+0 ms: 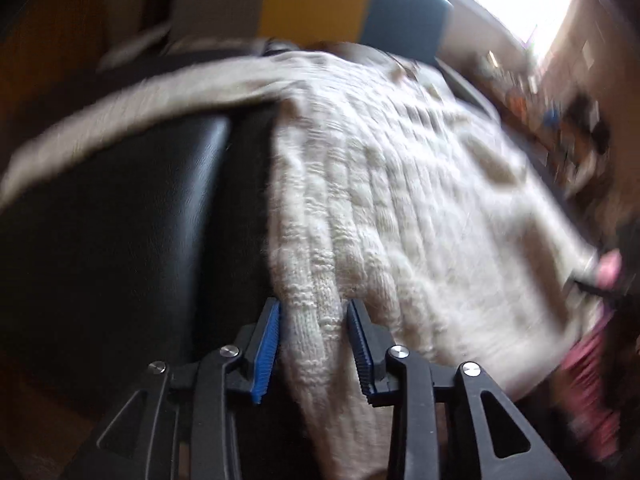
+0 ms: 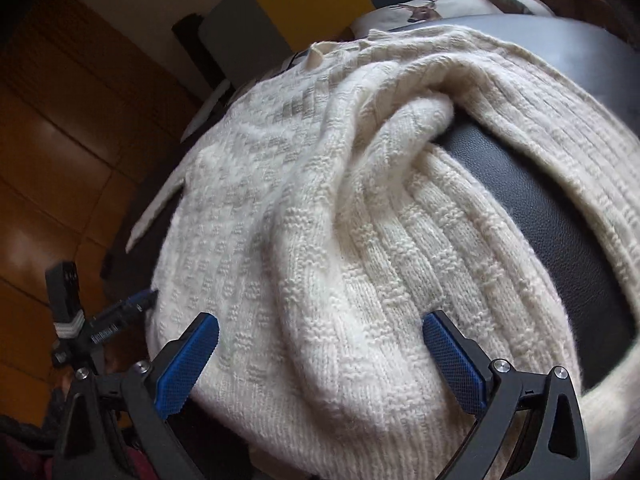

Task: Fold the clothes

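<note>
A cream cable-knit sweater (image 1: 400, 200) lies spread over a black leather seat (image 1: 132, 208). My left gripper (image 1: 313, 312) is shut on a thick fold at the sweater's near edge, with knit bunched between the blue pads (image 1: 267, 344). In the right wrist view the sweater (image 2: 320, 240) is rumpled, with one sleeve (image 2: 560, 128) curving around bare black leather (image 2: 540, 216). My right gripper (image 2: 320, 332) is open wide, its blue pads (image 2: 188, 364) straddling the near hem without pinching it. The left gripper's tip (image 2: 136, 304) shows at the sweater's left edge.
Wooden floor (image 2: 52, 160) lies to the left of the seat. Yellow and grey panels (image 2: 304, 4) stand behind it, beside a cushion with a deer print (image 2: 420, 10). A blurred pink sleeve (image 1: 588, 380) is at the right edge of the left wrist view.
</note>
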Action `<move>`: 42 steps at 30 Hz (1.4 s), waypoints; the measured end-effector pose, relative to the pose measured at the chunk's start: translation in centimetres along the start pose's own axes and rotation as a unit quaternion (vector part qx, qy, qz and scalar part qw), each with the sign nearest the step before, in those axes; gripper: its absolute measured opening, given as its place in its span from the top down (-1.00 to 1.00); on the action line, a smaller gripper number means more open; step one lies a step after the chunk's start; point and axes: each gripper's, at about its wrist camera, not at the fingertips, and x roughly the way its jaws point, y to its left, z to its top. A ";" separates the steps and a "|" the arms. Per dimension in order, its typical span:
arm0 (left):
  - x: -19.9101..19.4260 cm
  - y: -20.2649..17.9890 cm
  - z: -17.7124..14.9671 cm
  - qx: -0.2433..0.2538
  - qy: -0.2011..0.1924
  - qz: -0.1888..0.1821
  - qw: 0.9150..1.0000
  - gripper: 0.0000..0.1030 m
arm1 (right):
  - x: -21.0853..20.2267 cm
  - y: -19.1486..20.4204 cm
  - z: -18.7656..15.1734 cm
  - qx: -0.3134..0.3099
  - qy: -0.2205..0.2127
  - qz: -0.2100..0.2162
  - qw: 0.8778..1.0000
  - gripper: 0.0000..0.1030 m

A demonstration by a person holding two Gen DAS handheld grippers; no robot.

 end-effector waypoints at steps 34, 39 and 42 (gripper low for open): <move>1.8 -2.6 2.2 0.021 0.033 -0.048 0.998 0.38 | -1.9 -5.7 1.0 0.086 -0.007 0.055 0.995 -1.00; 0.1 -1.2 5.0 -0.012 0.022 -0.101 0.995 0.38 | -2.9 -5.1 3.1 0.101 0.010 0.064 0.993 -1.00; 0.0 -1.2 8.3 -0.010 0.006 -0.119 0.993 0.37 | -4.0 -3.7 6.2 0.071 -0.024 0.067 0.995 -1.00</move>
